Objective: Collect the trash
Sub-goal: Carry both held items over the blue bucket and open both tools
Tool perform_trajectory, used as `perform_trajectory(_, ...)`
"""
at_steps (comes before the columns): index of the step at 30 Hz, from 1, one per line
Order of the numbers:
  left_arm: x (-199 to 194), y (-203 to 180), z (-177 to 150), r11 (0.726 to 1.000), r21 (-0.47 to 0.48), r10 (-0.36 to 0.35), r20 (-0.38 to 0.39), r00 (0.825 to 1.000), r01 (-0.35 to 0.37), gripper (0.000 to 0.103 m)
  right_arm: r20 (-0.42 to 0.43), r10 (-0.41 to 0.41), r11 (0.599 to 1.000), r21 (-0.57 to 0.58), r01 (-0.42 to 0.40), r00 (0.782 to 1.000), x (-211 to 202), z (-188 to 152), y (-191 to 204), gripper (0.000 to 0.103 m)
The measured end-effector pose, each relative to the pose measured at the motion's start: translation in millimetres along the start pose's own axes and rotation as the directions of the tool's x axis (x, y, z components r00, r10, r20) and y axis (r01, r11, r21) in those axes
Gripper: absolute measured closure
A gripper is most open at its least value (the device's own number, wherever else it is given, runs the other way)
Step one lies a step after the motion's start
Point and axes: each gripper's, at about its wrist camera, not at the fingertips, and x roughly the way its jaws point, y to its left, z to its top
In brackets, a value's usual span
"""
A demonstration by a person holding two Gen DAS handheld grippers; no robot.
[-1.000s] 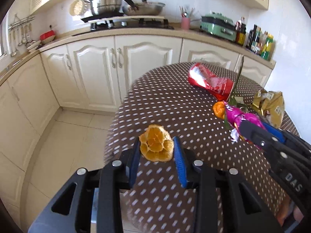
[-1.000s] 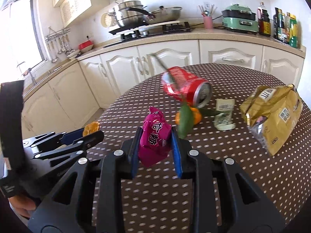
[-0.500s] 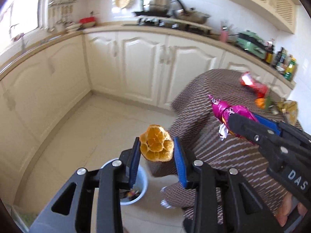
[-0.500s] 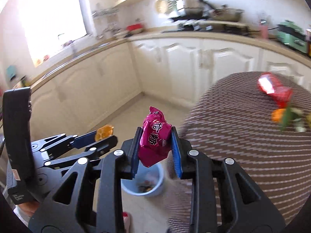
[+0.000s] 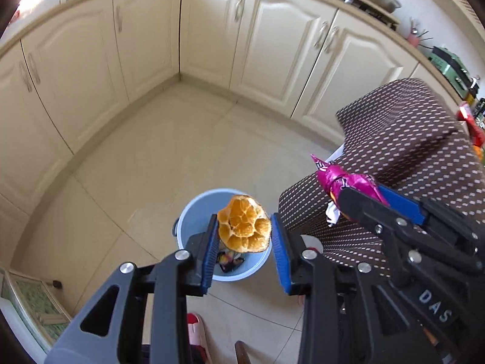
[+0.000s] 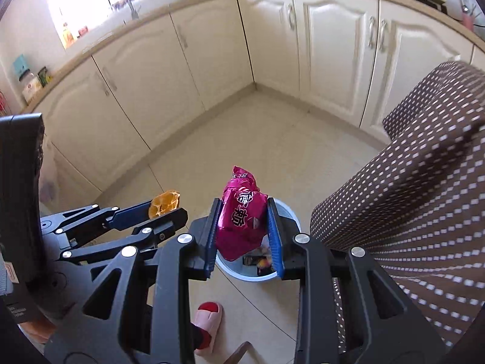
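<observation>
My left gripper (image 5: 245,236) is shut on an orange peel (image 5: 244,228) and holds it right above a light blue trash bin (image 5: 194,212) on the floor. My right gripper (image 6: 242,227) is shut on a crumpled magenta snack wrapper (image 6: 239,221), also held over the bin (image 6: 288,214). The bin holds some wrappers (image 5: 230,262). In the left wrist view the right gripper and wrapper (image 5: 348,182) show at the right. In the right wrist view the left gripper and peel (image 6: 165,204) show at the left.
A round table with a brown dotted cloth (image 5: 403,151) hangs close to the right of the bin, also seen in the right wrist view (image 6: 409,197). Cream kitchen cabinets (image 5: 272,39) line the back and left. A pink slipper (image 6: 209,315) is on the tiled floor near the bin.
Both grippers swung away from the tabletop, down and left to above the blue bin. Each still holds its item: peel in the left, wrapper in the right.
</observation>
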Motion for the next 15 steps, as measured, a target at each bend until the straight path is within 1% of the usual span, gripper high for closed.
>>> perform_trajectory(3, 21.9, 7.9, 6.4, 1.000, -0.016, 0.000, -0.035, 0.999, -0.001, 0.070, -0.003, -0.016, 1.000, 0.018, 0.016, 1.000, 17.1, -1.6, -3.6, 0.075)
perform_trajectory(7, 35.6, 4.7, 16.3, 1.000, -0.012, -0.005, -0.040, 0.999, 0.005, 0.068, 0.009, -0.039, 0.998, 0.043, 0.039, 0.999, 27.9, -4.1, -12.7, 0.075)
perform_trajectory(8, 38.7, 5.2, 18.0, 1.000, -0.012, -0.004, -0.039, 0.999, 0.003, 0.066, 0.007, -0.042, 0.998, 0.047, 0.041, 0.999, 30.7, -4.7, -15.0, 0.075)
perform_trajectory(9, 42.0, 5.3, 20.0, 1.000, -0.012, 0.000, -0.043, 0.999, -0.001, 0.059, 0.004, -0.044, 0.998, 0.051, 0.043, 0.999, 33.2, -5.4, -16.5, 0.074)
perform_trajectory(10, 44.2, 5.9, 20.3, 1.000, -0.011, 0.008, -0.045, 0.999, -0.009, 0.056, 0.000, -0.047, 0.997, 0.058, 0.047, 0.999, 37.0, -5.9, -18.9, 0.074)
perform_trajectory(11, 46.2, 6.8, 20.9, 1.000, -0.012, 0.020, -0.045, 0.999, -0.021, 0.050, -0.003, -0.047, 0.997, 0.061, 0.047, 0.999, 37.6, -6.9, -20.3, 0.074)
perform_trajectory(15, 51.7, 13.2, 17.7, 0.999, -0.024, 0.028, -0.054, 0.998, -0.029, 0.049, -0.021, -0.043, 0.997, 0.067, 0.044, 0.999, 44.9, -8.5, -23.5, 0.074)
